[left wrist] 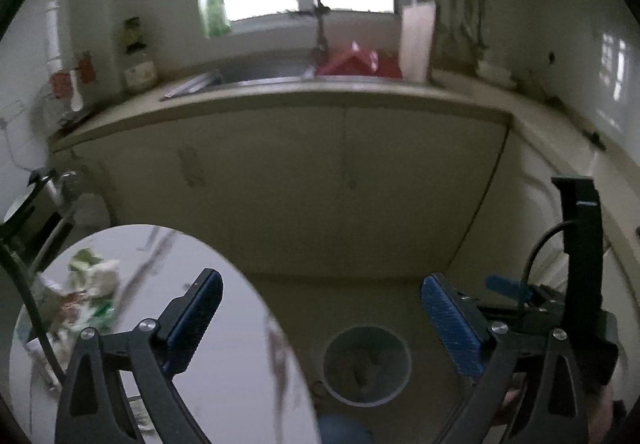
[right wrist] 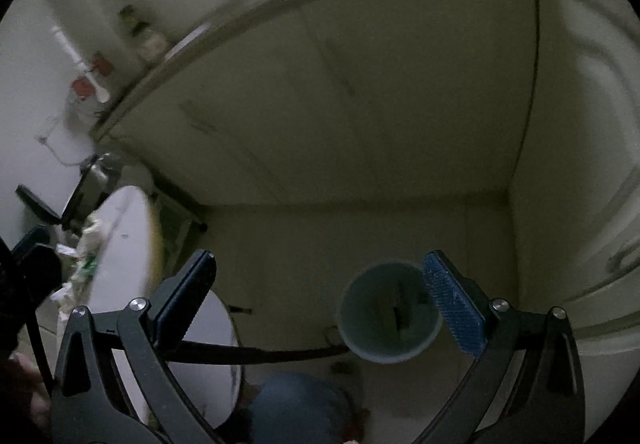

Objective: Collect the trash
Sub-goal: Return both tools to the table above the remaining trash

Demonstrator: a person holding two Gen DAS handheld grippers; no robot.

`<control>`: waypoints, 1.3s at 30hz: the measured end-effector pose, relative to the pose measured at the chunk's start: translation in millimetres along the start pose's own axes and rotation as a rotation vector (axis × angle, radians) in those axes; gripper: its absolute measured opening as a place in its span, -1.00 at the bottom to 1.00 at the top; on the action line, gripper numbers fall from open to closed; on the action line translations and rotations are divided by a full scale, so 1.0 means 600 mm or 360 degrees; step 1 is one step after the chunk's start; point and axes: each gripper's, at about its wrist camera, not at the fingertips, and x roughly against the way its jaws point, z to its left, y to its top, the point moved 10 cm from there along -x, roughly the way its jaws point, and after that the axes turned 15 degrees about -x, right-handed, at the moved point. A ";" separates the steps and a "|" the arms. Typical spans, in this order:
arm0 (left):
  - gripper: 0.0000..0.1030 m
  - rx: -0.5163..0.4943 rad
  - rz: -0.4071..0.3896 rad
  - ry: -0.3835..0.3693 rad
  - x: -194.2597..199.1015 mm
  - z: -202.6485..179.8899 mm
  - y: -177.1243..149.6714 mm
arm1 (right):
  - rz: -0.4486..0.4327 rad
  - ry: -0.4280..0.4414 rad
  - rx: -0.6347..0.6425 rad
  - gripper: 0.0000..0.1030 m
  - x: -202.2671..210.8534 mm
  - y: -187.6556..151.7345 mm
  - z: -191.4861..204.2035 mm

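My left gripper (left wrist: 320,308) hangs open and empty above the floor, blue pads wide apart. Below it stands a round waste bin (left wrist: 329,360) with dim rubbish inside. Crumpled green-and-white wrappers (left wrist: 90,296) lie on the round white table (left wrist: 200,252) to the left. In the right wrist view my right gripper (right wrist: 320,284) is also open with nothing between its fingers. The same bin (right wrist: 344,318) sits just under its right finger (right wrist: 454,308). The wrappers (right wrist: 86,256) show far left on the table (right wrist: 128,236).
Beige cabinet doors (left wrist: 320,184) under a counter with a sink (left wrist: 256,74) face me, and more cabinets run along the right. A second round white surface (right wrist: 212,324) and a person's knee in jeans (right wrist: 296,404) are near the bin. A black cable (right wrist: 260,356) crosses low.
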 end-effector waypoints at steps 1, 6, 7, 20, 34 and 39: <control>0.92 0.0022 -0.0023 0.0013 0.022 0.013 -0.001 | -0.0021 0.0012 0.0029 1.00 0.012 -0.002 0.019; 0.93 0.0120 -0.0103 0.0091 0.121 0.077 -0.019 | -0.0118 0.0100 0.0184 1.00 0.072 -0.020 0.133; 0.93 0.0141 -0.0117 0.0112 0.139 0.088 -0.026 | -0.0128 0.0116 0.0210 1.00 0.080 -0.026 0.151; 0.97 0.0446 -0.0298 0.0433 0.388 0.235 -0.188 | -0.0257 0.0335 0.0653 1.00 0.179 -0.153 0.434; 0.97 0.0732 -0.0288 0.0707 0.540 0.285 -0.380 | -0.0352 0.0532 0.0947 1.00 0.235 -0.294 0.598; 0.97 0.0786 -0.0217 0.0724 0.543 0.291 -0.407 | -0.0292 0.0526 0.1019 1.00 0.209 -0.333 0.608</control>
